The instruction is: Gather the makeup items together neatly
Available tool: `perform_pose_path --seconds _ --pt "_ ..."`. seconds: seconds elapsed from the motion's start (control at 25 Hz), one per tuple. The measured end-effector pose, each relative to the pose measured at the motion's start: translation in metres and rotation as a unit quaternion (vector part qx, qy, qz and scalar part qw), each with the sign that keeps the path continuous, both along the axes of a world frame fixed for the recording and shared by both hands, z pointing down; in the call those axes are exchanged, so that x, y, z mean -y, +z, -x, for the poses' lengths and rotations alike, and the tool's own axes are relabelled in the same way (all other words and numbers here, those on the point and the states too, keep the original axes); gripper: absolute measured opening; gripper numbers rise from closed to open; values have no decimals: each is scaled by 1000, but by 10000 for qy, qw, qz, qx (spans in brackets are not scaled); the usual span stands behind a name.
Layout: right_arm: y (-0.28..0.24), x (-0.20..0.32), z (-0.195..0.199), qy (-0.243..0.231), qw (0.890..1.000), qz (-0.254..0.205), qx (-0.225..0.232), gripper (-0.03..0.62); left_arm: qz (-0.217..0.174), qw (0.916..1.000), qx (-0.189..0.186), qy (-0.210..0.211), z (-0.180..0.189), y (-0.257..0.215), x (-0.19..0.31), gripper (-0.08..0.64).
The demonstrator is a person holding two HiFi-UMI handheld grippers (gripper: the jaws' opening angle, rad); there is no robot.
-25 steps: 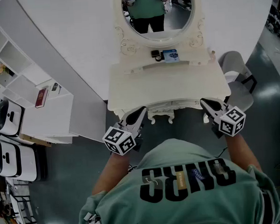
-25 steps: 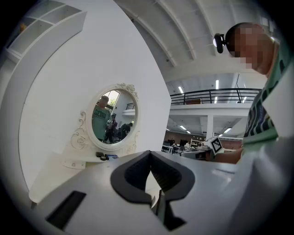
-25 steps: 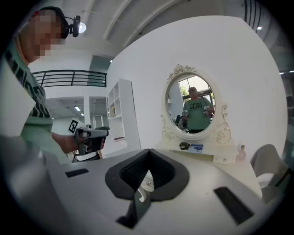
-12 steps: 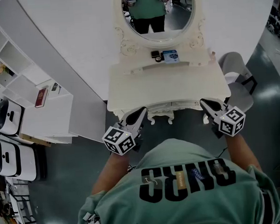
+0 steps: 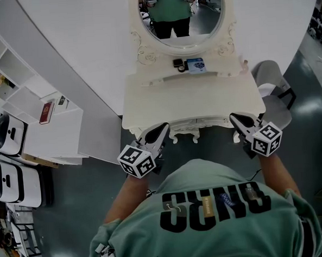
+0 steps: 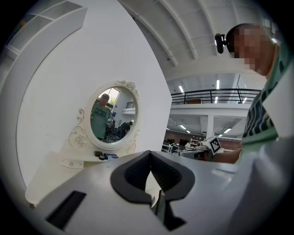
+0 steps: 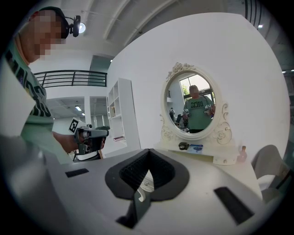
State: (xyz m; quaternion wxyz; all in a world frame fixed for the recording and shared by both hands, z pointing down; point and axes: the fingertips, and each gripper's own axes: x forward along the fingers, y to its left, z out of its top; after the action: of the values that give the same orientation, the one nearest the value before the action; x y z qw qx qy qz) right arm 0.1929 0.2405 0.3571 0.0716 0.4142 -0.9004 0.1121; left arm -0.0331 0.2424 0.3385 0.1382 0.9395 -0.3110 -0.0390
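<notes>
White vanity (image 5: 191, 96) w/ makeup items (image 5: 189, 64) on shelf (image 5: 163, 76); left gripper (image 5: 160, 132) & right gripper (image 5: 236, 119) closed, empty.

You hold your left hand-held gripper (image 5: 161, 128) low in front of your torso (image 5: 209, 204), jaws pressed together with nothing between them and pointing forward and slightly inward, its marker cube (image 5: 137, 160) at the rear, just ahead of your bare left forearm (image 5: 126, 197). Your right hand-held gripper (image 5: 235, 118) mirrors it at about the same height, jaws likewise closed and empty, above your right forearm (image 5: 274, 170). The two grippers are well apart, one on each side of your body.
</notes>
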Motion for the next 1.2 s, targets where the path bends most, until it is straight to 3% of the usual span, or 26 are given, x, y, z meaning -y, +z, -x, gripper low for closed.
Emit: perform_pose_path --seconds 0.28,0.64,0.84,1.04,1.2 --pt "-14 17 -19 204 9991 -92 365 -6 -4 10000 15 16 -13 -3 14 9" --pt "-32 25 -56 -119 9985 -532 79 -6 -64 9999 -47 -124 -65 -7 25 9" --pt "-35 41 -76 -319 9973 -639 145 -6 -4 9998 -96 -182 -94 -4 33 9" --pt "-29 74 -62 -406 9968 -639 246 -6 68 9995 26 -301 -78 9 58 9" --pt "-20 119 -29 -405 9971 -612 191 -5 81 9995 -119 -290 -45 17 108 9"
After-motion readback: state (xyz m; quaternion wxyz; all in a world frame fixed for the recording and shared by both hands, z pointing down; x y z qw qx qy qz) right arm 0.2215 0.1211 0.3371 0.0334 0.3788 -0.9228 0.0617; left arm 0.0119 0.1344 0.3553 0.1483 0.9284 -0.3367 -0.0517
